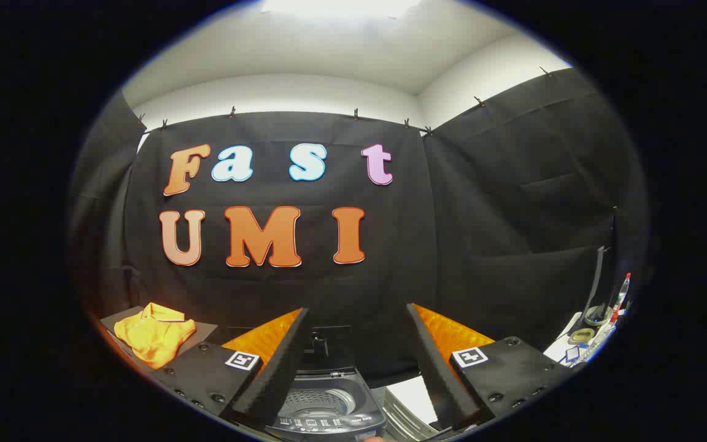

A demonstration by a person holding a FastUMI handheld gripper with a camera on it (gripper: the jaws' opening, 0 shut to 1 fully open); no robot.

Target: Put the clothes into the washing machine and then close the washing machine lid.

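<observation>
The yellow polo shirt (154,339), the clothes we are meant to load, lies crumpled on a dark flat board (205,331) well off to the left of the fingers, so the first step is not yet begun.

Starting from our gripper (356,368): its two fingers stand spread wide apart, released, with nothing between them but open air. Just ahead and below, in the gap between the fingers, sits the small grey top-loading washing machine (329,411) — its lid (332,344) appears to stand raised at the far side, and we can see down into the perforated drum (320,402), which looks empty as far as we can tell. To the right of the machine, near the right finger, a pale sheet or panel (412,398) shows; what it is we cannot make out. Farther right, on a light surface (559,351), stand a few small items — rolls of tape (593,319) and a red-capped bottle (622,293).

We judge the task to be at its very start: the shirt must be fetched from the left, carried to the open drum and dropped in, and then the lid brought down.
</observation>
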